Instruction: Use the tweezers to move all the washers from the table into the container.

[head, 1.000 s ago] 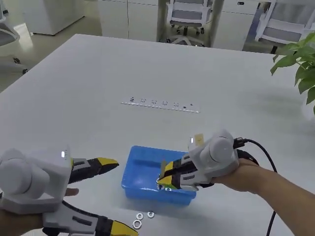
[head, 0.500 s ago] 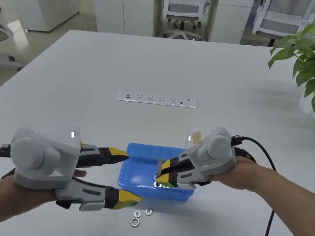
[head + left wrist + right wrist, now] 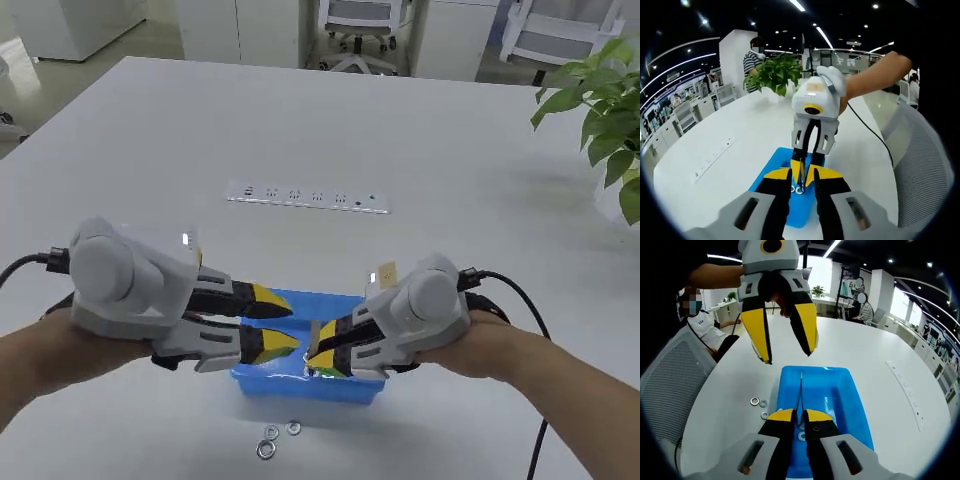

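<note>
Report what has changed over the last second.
The left tongs swung in from the near-left of the table to the left side of the blue container, open, facing the right tongs. The right tongs stayed over the container, shut on the tweezers. Three washers still lie on the table beside it.

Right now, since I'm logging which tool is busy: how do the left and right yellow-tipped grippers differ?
The left gripper has its jaws spread and holds nothing; the right gripper has its jaws shut on thin metal tweezers. The right gripper's tweezers reach into the blue plastic container; the left gripper brings no tool to it. Both have black jaws with yellow tips and face each other over the container.
</note>
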Demonstrator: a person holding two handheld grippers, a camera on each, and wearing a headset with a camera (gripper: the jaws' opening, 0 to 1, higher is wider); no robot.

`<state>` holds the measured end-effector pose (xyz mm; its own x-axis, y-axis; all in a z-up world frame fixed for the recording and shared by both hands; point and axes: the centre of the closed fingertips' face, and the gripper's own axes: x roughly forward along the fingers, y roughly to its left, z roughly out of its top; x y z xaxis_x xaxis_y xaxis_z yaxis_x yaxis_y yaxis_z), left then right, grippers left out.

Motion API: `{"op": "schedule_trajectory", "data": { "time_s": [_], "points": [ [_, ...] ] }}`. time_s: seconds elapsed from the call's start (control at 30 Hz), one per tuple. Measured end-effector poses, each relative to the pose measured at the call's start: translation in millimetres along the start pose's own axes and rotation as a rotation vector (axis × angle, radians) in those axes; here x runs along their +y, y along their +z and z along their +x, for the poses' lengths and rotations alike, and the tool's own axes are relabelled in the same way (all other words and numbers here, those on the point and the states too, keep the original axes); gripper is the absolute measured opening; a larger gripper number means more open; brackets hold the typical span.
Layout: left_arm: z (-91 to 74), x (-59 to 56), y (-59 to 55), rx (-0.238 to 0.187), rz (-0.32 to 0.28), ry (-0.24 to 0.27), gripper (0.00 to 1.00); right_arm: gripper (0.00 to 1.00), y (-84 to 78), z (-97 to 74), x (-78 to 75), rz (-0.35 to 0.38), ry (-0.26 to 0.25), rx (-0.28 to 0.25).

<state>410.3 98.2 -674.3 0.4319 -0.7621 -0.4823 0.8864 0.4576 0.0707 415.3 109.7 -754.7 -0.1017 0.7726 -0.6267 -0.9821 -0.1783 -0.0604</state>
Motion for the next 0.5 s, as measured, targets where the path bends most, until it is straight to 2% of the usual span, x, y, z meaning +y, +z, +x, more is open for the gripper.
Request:
{"op": "schedule_trajectory", "data": {
  "time_s": [0.23,0.5],
  "points": [
    [13.9,-0.2,4.8,0.008,0.035,-0.028,0.15,0.09,0.3,-0.2,1.0,-0.009,0.002,0.005],
    [19.9,1.7,0.4,0.028,0.061,-0.044,0.07,0.09,-0.7,-0.8,0.9,-0.014,0.003,0.009]
  ]
}}
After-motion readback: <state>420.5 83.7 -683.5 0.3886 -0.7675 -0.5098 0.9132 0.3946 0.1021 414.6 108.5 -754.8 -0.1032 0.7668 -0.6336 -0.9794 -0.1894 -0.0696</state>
